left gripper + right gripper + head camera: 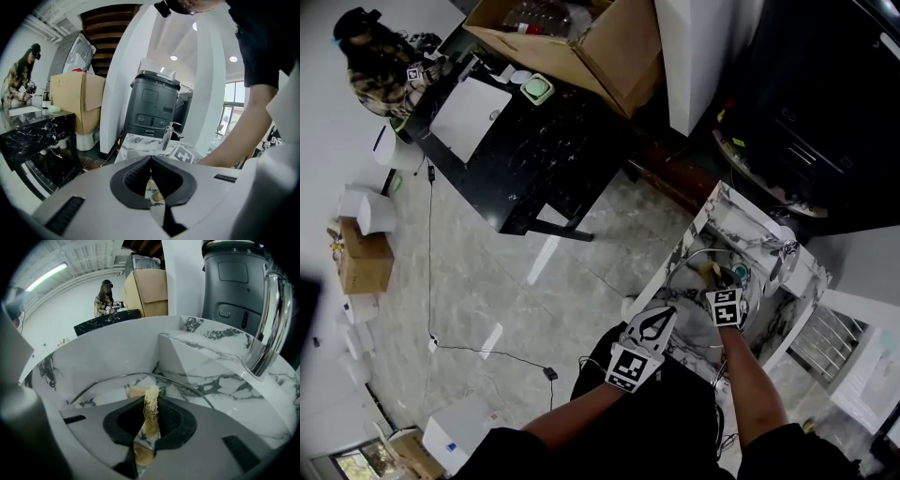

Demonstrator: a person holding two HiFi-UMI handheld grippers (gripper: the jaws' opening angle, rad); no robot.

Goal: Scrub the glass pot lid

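The glass pot lid lies in the marble sink; its metal rim arcs just past my right jaws. My right gripper reaches down into the sink and is shut on a tan fibrous scrubber, whose tip sticks out over the lid. My left gripper hovers at the sink's near edge by the lid's rim. Its jaws meet at the tips, and I see nothing between them. A small teal thing sits near the lid's middle.
A chrome faucet stands at the sink's far side. A dark grey appliance is behind it. Across the floor are a black marble table, a cardboard box and another person.
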